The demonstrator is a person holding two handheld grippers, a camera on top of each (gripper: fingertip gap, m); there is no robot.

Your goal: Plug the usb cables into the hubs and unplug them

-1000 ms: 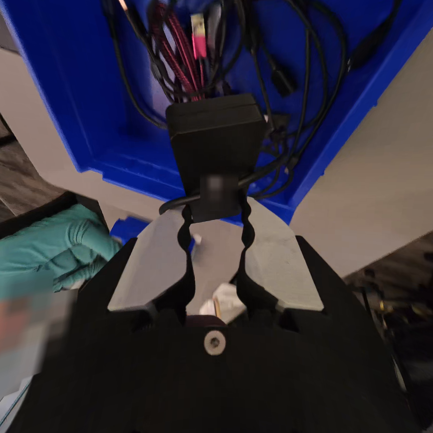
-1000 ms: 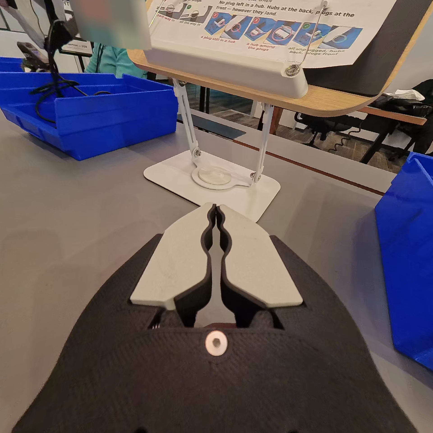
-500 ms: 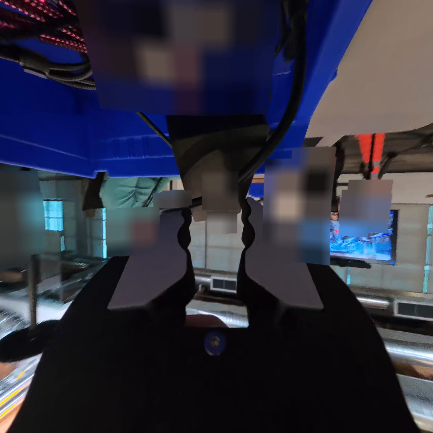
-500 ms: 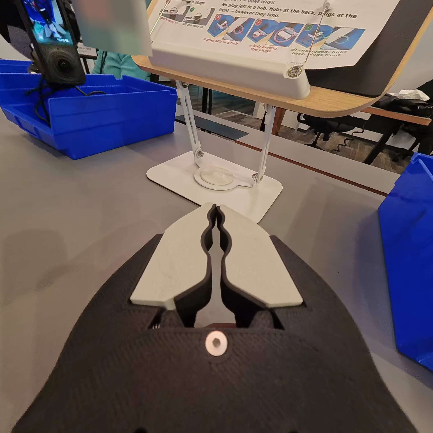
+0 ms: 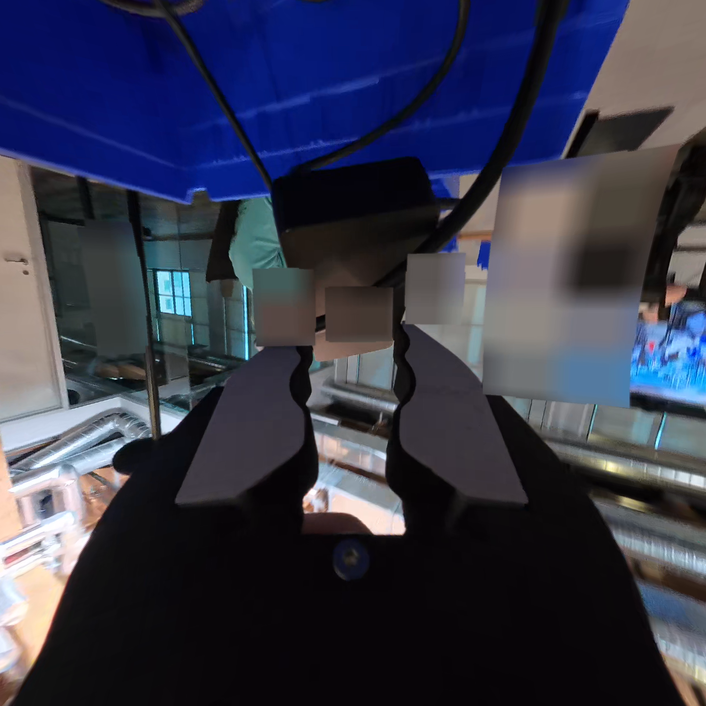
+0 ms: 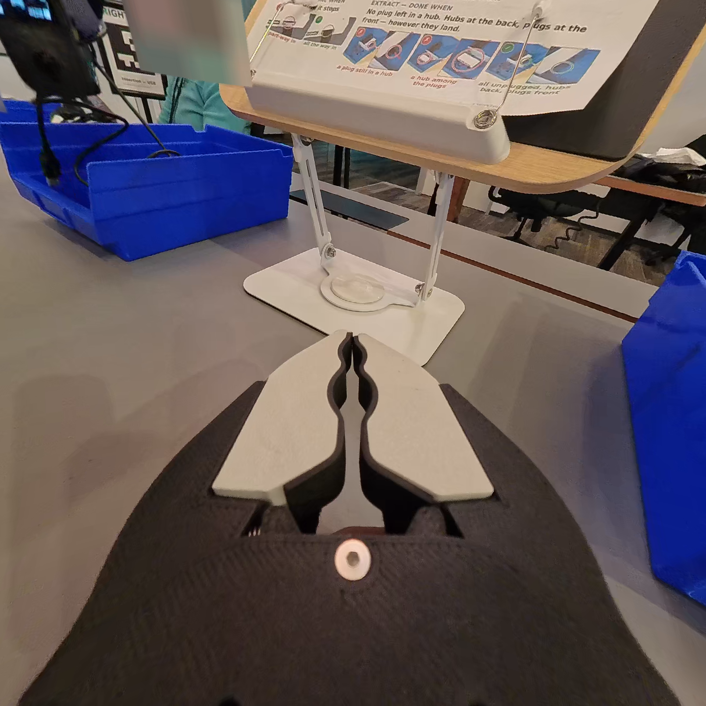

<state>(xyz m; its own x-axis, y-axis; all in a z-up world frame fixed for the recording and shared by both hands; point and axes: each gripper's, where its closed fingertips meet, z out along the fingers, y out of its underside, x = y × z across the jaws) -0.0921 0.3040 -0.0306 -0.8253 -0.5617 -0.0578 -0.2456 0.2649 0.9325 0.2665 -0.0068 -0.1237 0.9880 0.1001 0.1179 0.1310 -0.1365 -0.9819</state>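
Observation:
My left gripper (image 5: 353,344) is shut on the narrow end of a black USB hub (image 5: 353,214) and holds it up over the blue bin (image 5: 267,95). Blurred patches cover part of the fingertips. Black cables (image 5: 508,160) run from the hub into the bin. The right wrist view shows the same bin (image 6: 183,198) at the far left, with cables and a dangling plug (image 6: 51,168) hanging over it. My right gripper (image 6: 352,338) is shut and empty. It rests low over the grey table (image 6: 133,344).
A white stand's base (image 6: 401,324) lies just ahead of my right gripper, with an instruction sheet on a wooden board (image 6: 420,57) above. A second blue bin (image 6: 672,420) stands at the right. A person in a teal top (image 6: 191,103) is behind the far bin.
My left gripper has lifted and tipped with the hub still in it, so its view swung from inside the bin to the bin's edge and the room. The right gripper stayed put.

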